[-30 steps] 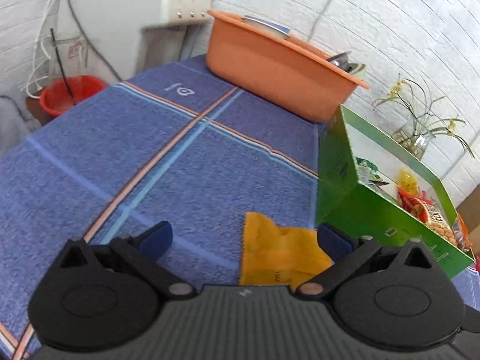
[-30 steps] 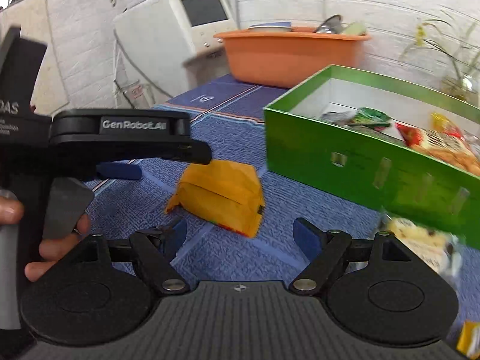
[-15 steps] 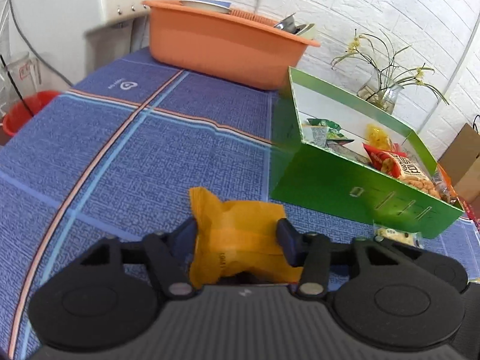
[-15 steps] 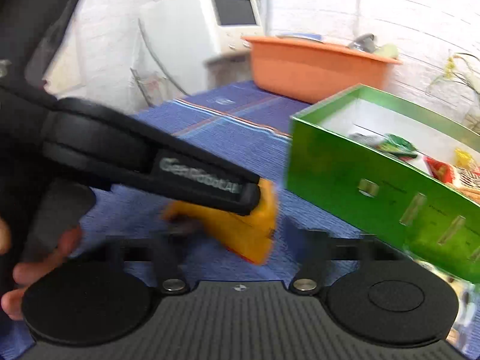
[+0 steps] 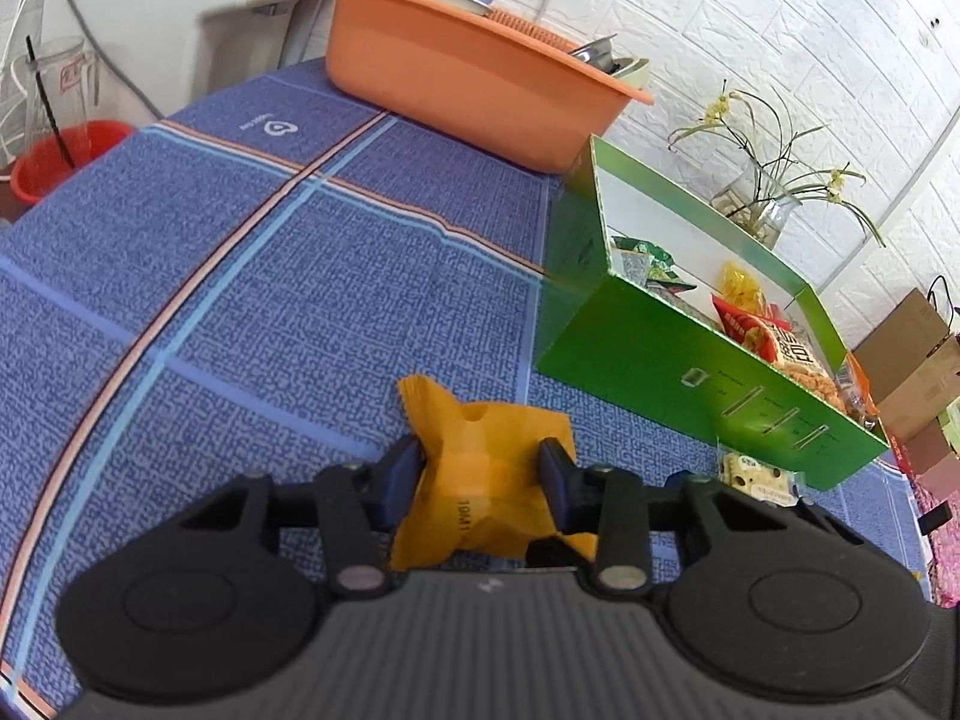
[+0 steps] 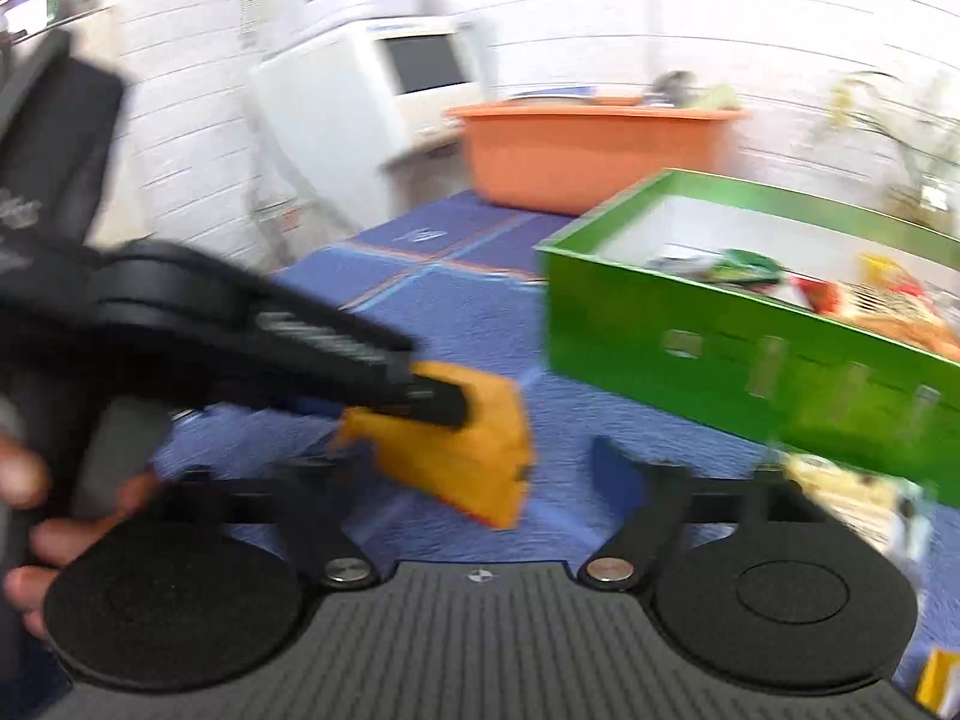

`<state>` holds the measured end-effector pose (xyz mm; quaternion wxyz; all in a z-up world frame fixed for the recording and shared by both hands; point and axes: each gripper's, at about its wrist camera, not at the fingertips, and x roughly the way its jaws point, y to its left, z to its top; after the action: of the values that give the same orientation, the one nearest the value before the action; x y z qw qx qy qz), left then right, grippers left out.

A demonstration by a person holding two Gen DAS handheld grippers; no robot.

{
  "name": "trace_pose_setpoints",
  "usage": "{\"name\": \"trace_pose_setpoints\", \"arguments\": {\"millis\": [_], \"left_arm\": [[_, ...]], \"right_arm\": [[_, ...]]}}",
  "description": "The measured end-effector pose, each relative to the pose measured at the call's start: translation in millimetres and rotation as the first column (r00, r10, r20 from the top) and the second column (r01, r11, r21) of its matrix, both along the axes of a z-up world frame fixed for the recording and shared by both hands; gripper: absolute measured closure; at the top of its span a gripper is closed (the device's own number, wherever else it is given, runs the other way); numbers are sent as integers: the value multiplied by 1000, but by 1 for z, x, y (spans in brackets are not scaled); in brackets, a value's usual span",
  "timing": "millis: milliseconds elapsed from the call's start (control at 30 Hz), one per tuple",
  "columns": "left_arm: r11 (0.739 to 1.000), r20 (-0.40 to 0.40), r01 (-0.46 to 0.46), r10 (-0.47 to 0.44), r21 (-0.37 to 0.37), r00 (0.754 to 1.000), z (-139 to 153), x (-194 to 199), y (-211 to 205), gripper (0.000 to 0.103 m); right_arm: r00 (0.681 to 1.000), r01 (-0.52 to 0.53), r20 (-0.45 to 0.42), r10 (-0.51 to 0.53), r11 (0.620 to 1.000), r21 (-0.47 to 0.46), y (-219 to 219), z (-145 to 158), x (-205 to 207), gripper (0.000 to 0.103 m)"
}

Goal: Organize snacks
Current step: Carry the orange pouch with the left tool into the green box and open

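The blue tablecloth [image 5: 252, 276] lies bare across the left and middle of the left wrist view, giving wide passage there. At upper centre the orange tub [image 5: 468, 72] blocks the far edge. The green box [image 5: 678, 360] walls off the right side, though its top is open. A small pale snack packet [image 5: 756, 474] lies just beside the box's near wall at lower right.

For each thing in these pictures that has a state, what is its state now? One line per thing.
left gripper: jaws have just been closing, now shut on the orange packet.
orange packet: pinched, crumpled.
right gripper: open, jaws just opened, nothing between them.
green box: open, snacks inside.
pale snack packet: lying on the tablecloth before the box.
orange basin: holds dishes.
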<state>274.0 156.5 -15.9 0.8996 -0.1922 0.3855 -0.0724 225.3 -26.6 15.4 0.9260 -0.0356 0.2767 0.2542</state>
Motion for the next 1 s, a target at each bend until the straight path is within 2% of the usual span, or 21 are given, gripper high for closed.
{"name": "trace_pose_setpoints", "arguments": {"millis": [67,133,233,367,567,667,800,1000], "left_arm": [[1000,-11,8,-8,-2,1000,1,2,1,65],[1000,-20,19,-19,0,1000,2,5,1,66],[999,-22,44,-43,27,999,3,6,-1,65],[998,-16,41,-40,41,999,3,3,-3,66],[997,-17,49,-48,67,999,6,-9,-14,67],[995,2,62,-62,74,998,10,-22,-21,71],[992,68,82,-89,92,994,26,-47,-32,74],[977,187,93,-129,191,974,60,-81,-62,74]], "right_arm": [[996,-61,-65,59,998,-14,4,-4,8,0],[991,-126,-45,124,991,-38,10,-6,8,0],[980,-198,6,201,969,-149,30,-9,8,0],[971,-239,-9,240,961,-140,37,-7,15,0],[973,-228,-2,230,963,-141,30,-5,-3,1],[979,-204,-2,205,973,-104,20,-4,-15,2],[982,-183,44,186,981,-58,4,8,-36,2],[975,-156,157,158,987,-23,-19,29,-69,2]]}}
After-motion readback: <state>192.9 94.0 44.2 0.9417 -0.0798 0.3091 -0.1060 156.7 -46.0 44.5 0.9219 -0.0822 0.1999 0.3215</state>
